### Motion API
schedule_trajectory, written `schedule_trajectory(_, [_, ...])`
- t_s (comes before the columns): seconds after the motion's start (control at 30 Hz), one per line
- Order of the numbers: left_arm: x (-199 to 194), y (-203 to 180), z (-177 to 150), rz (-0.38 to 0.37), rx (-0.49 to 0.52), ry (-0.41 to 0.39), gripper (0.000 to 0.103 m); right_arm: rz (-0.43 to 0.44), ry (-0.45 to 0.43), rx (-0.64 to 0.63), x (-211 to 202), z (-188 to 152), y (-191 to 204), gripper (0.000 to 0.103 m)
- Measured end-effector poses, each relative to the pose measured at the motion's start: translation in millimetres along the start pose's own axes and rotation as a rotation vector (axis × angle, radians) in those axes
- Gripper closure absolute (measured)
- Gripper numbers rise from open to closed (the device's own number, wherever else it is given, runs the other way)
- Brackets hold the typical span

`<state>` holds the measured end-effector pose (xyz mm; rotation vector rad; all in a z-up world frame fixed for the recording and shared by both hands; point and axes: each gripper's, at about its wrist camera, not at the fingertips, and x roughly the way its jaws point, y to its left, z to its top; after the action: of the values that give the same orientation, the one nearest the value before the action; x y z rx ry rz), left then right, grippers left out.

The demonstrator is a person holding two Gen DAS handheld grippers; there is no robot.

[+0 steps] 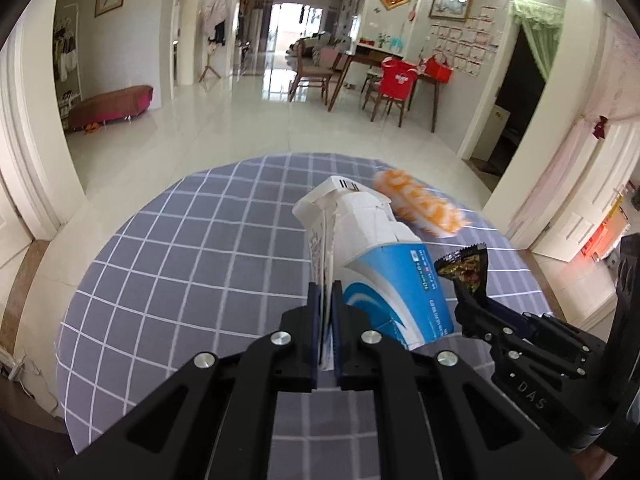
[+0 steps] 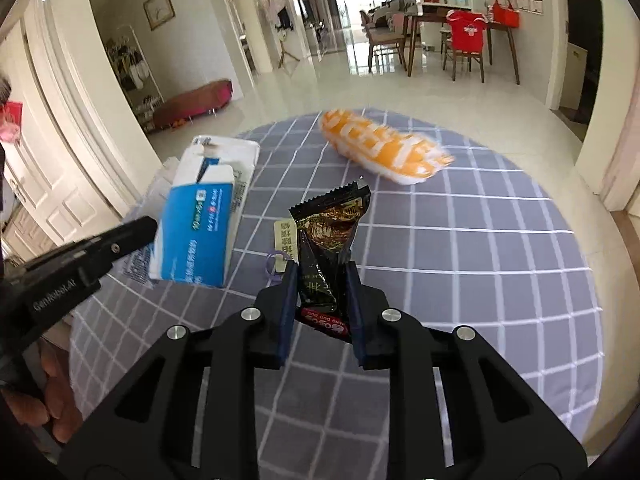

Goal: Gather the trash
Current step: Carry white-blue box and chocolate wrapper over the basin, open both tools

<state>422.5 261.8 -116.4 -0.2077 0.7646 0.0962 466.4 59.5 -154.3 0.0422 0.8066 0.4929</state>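
Left tool [image 1: 327, 300] clamped tight on a flap of the blue-white carton [image 1: 384, 264], carton lifted off the checked surface [image 1: 180, 240]. Right tool [image 2: 322, 280] pinched on the dark snack wrapper [image 2: 328, 236], held upright. Orange-white packet [image 2: 384, 148] lies on the surface beyond both, untouched.

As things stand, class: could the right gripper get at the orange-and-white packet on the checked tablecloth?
Probably not yet. The right gripper is shut on a black snack wrapper, so its jaws are occupied. The path to the orange-and-white packet looks clear across the checked tablecloth.
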Motion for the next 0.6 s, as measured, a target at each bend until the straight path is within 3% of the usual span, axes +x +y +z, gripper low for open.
schedule_trajectory(0.33, [-38.3, -88.3, -15.5, -0.076, 0.115, -0.022, 0.098, -0.007, -0.105, 0.072, -91.9, -17.7, -44.6, 0.080])
schedule_trajectory(0.6, [-46.4, -192.8, -47.5, -0.172, 0.250, 0.013, 0.097, -0.073, -0.179, 0.200, -166.1, -64.1, -122.1, 0.080])
